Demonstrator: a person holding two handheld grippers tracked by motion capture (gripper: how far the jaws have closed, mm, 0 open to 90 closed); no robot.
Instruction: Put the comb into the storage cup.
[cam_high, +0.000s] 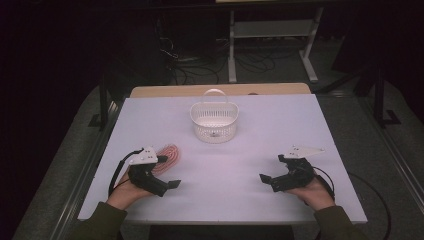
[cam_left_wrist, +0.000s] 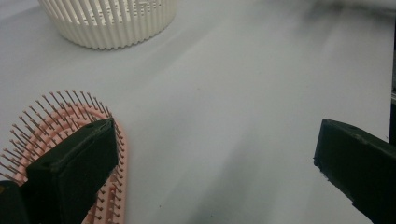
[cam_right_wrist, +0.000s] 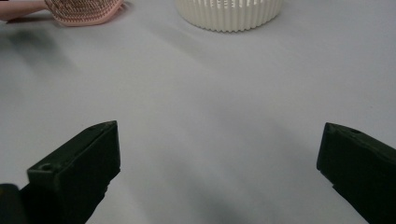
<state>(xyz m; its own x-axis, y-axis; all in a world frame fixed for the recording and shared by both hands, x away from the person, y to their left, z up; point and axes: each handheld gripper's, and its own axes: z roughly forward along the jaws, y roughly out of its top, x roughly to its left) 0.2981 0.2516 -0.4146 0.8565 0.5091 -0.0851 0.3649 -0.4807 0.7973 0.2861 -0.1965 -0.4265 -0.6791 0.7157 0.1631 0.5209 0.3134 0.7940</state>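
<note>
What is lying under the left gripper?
Part of a pink hairbrush, bristles up, lies on the white table below the open left gripper. The gripper body covers its handle.

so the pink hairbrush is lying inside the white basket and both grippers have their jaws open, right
Not quite. The pink hairbrush lies on the table, beside the left gripper and apart from the white basket, as the high view shows. The rest holds: the left gripper and the right gripper both have their jaws open.

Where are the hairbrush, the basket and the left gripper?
hairbrush (cam_left_wrist: 65, 121), left gripper view, bristle bed.
basket (cam_high: 214, 125), high view, front wall.
left gripper (cam_high: 165, 171), high view, between its fingertips.
</note>
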